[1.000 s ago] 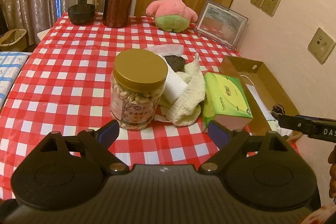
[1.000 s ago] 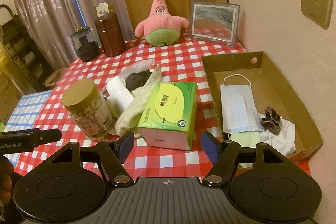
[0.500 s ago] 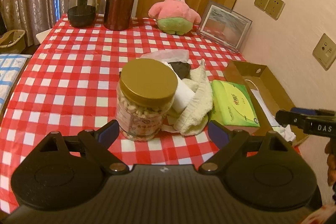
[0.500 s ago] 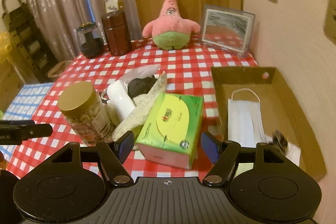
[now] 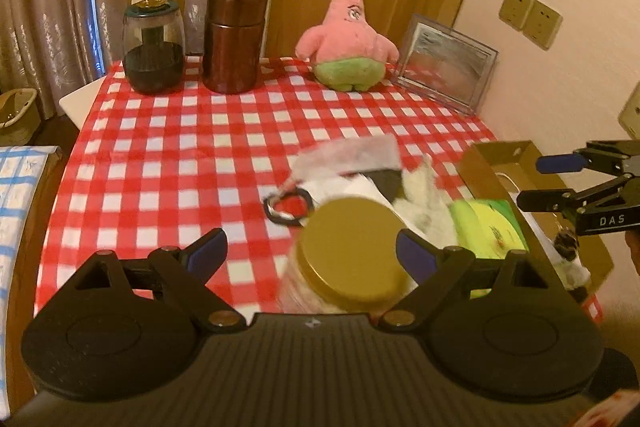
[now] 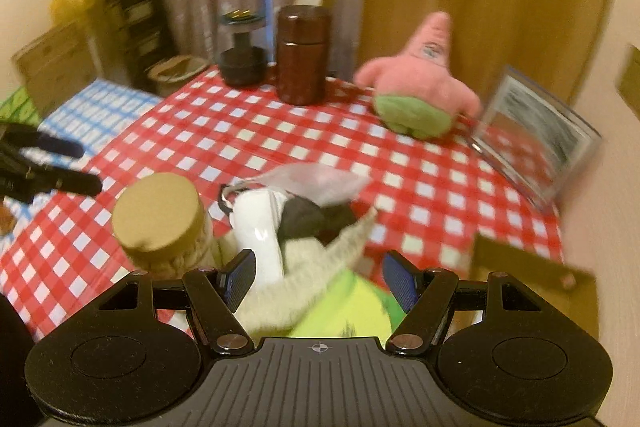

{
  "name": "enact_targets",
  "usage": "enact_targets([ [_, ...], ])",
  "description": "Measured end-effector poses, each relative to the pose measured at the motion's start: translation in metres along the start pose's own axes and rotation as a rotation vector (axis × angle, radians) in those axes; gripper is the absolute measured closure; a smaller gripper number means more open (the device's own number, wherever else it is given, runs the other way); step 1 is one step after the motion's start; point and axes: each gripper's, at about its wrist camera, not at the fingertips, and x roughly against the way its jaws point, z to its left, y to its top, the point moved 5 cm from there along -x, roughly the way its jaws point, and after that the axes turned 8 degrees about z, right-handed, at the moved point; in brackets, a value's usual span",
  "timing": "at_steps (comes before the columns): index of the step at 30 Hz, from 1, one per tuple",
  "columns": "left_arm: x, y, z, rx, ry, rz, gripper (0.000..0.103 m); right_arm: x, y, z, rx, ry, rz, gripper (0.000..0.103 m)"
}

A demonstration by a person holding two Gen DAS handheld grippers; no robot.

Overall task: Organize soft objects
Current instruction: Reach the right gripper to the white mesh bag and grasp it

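Checkered tablecloth fills the left view: left gripper spread wide, empty, jar by its right finger, cream towel beyond. Right view: right gripper wide, empty, towel lying diagonally between its fingers, nearer this hand.

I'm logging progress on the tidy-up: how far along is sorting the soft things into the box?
Partly done. The cardboard box already holds a few soft items, though only their edges show. Nothing is in hand: the left gripper and right gripper are both open and empty. Left on the table: the beige towel, the dark cloth, the green tissue pack and the pink plush.
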Motion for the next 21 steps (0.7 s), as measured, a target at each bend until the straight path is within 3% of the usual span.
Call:
enact_targets([
  [13,-0.074,0.063,0.072,0.014,0.023,0.032,0.013,-0.112,0.077,-0.009,0.222,0.035,0.143,0.033],
  [19,-0.113,0.071,0.084,0.039,-0.06,0.056,0.013,-0.16,0.096,-0.011,0.277,0.073,0.229,0.033],
  [21,-0.125,0.071,0.084,0.033,-0.09,0.069,0.013,-0.174,0.1,-0.008,0.303,0.077,0.258,0.028],
])
